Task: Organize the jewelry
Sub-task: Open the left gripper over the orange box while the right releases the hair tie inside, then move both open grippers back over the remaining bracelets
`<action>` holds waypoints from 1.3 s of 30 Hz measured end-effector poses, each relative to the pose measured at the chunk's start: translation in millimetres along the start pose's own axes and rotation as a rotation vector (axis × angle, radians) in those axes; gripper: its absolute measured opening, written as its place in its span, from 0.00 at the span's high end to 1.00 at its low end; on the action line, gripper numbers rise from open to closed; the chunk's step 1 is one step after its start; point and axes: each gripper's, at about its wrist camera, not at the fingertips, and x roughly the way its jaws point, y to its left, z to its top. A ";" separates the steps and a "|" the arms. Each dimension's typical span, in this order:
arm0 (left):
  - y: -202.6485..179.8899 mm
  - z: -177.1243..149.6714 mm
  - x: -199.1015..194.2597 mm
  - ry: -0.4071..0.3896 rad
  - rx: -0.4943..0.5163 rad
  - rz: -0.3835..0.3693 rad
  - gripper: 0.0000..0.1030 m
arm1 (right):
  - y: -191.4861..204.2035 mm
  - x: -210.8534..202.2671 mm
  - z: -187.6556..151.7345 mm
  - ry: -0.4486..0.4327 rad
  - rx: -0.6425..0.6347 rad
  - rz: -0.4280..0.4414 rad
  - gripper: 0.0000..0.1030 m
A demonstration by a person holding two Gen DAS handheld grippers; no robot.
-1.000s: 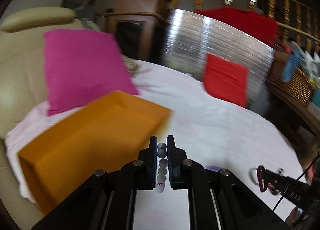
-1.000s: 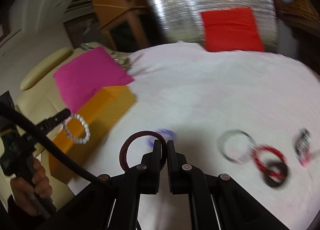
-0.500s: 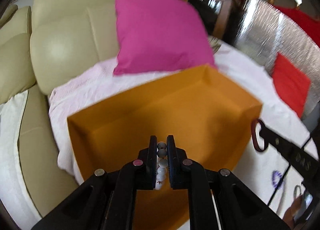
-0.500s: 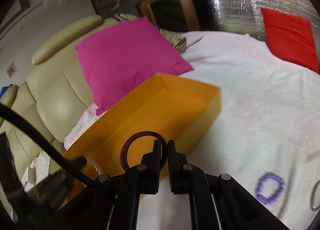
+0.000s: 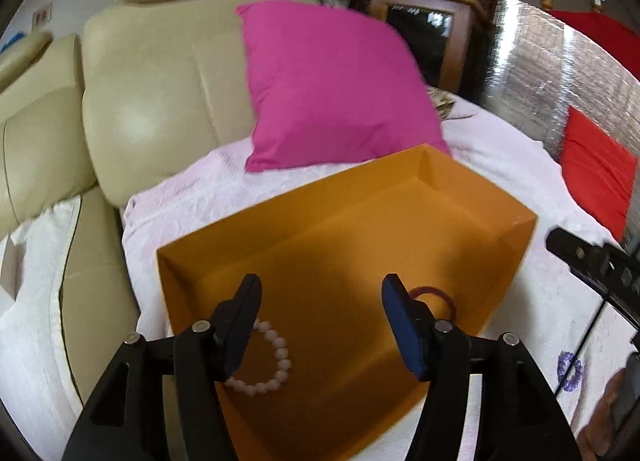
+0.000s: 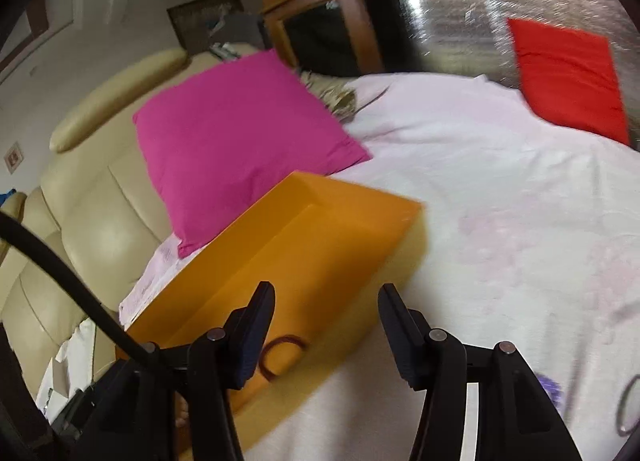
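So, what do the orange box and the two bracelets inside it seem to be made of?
Orange box: probably matte cardboard or thin plastic; flat walls, sharp folded-looking corners, no gloss.
Bead bracelet: pale round beads with a soft shine, perhaps pearl-like plastic or stone.
Dark red bracelet: thin dull ring, possibly tiny beads or cord; too blurred to tell.

A pink pillow leans against a cream sofa at the upper left. A red cushion stands at the right against a silver foil panel. A wooden cabinet stands at the top.
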 end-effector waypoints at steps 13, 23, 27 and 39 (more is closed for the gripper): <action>-84.1 -25.4 -48.5 -0.070 0.165 -0.178 0.26 | -97.8 -143.7 -42.9 -0.101 0.038 -0.156 0.43; -156.7 -59.2 -74.1 -0.081 0.339 -0.265 0.26 | -162.6 -229.7 -90.9 -0.129 0.118 -0.256 0.43; -181.4 -72.6 -74.5 -0.040 0.405 -0.315 0.26 | -200.8 -254.5 -113.1 -0.127 0.158 -0.327 0.43; -245.1 -110.5 -78.0 0.063 0.529 -0.389 0.26 | -284.3 -242.8 -153.3 0.017 0.345 -0.310 0.46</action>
